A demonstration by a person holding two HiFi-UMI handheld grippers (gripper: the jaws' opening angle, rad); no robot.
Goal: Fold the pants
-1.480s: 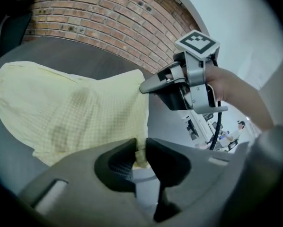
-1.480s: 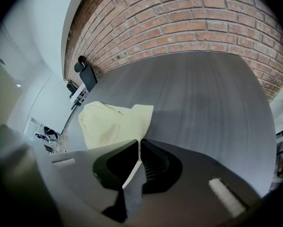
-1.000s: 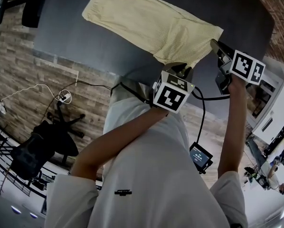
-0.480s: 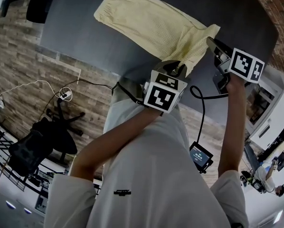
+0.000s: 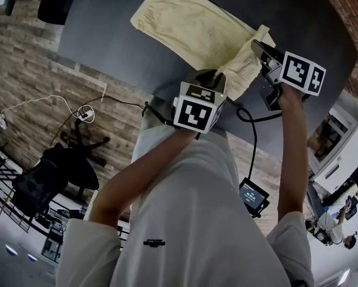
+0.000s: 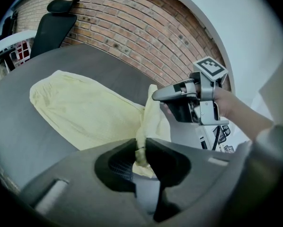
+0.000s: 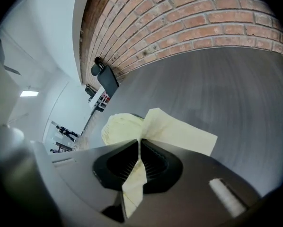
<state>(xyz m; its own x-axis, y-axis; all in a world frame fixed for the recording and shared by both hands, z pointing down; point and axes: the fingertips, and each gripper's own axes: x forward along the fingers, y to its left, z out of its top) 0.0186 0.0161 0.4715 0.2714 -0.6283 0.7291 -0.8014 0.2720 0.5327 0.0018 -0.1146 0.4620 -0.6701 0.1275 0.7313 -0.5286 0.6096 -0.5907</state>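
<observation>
One pair of pale yellow pants (image 5: 191, 23) lies on the dark grey desk (image 5: 107, 40), far end flat, near edge lifted. Two grippers, each carrying a black-and-white marker cube. Left gripper (image 5: 218, 75): jaws clenched on a bunched fold of that edge. Right gripper (image 5: 255, 44): jaws clamped on a thin flap beside it. Bare desk flanks the cloth on both sides.

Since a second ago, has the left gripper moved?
Yes. Against the near edge of the table, the left gripper has slid leftward in the head view, toward the far end of the pants, taking the pinched cloth along.
</observation>
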